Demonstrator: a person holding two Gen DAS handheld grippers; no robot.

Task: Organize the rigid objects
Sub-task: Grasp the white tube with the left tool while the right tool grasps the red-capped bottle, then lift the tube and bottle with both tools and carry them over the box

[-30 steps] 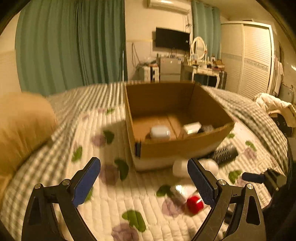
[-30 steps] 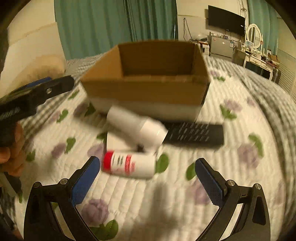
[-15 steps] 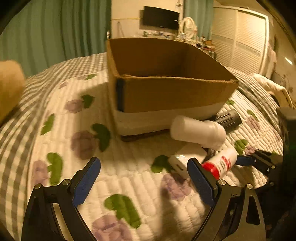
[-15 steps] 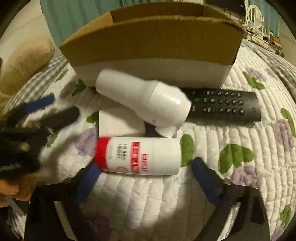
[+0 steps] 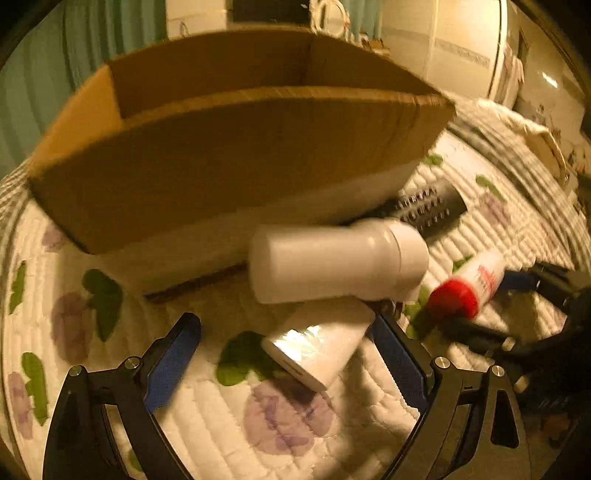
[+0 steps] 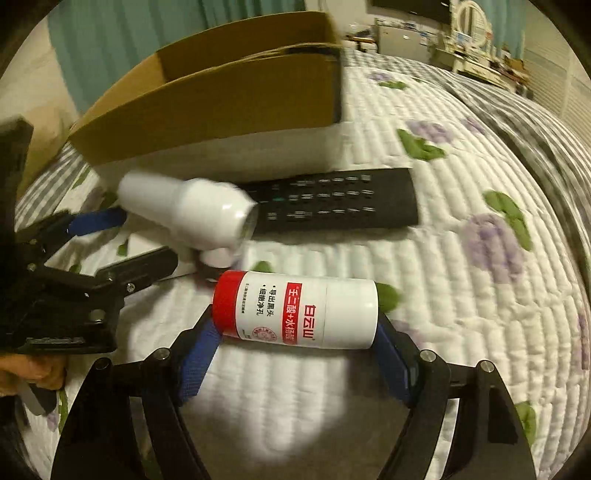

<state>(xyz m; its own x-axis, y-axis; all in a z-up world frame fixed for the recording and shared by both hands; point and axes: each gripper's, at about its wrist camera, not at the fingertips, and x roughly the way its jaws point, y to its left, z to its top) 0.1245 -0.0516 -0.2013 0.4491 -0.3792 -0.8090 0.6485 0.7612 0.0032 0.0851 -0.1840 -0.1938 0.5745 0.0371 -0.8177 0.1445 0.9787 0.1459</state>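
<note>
On the quilted bed, the right hand-held gripper has its blue pads at either end of a white bottle with a red cap that lies on its side; pads touch or nearly touch the ends, but whether the bottle is clamped cannot be told. The left hand-held gripper is spread wide, its pads on either side of a small white box without touching it. A larger white bottle lies partly on that box, and beyond it a black remote control rests against the foot of an open cardboard box. The quilt is white with purple flowers and green leaves, over a grey checked cover. Around the bed: teal curtains, a wall television, a dressing table with a round mirror, and a pale wardrobe.
</note>
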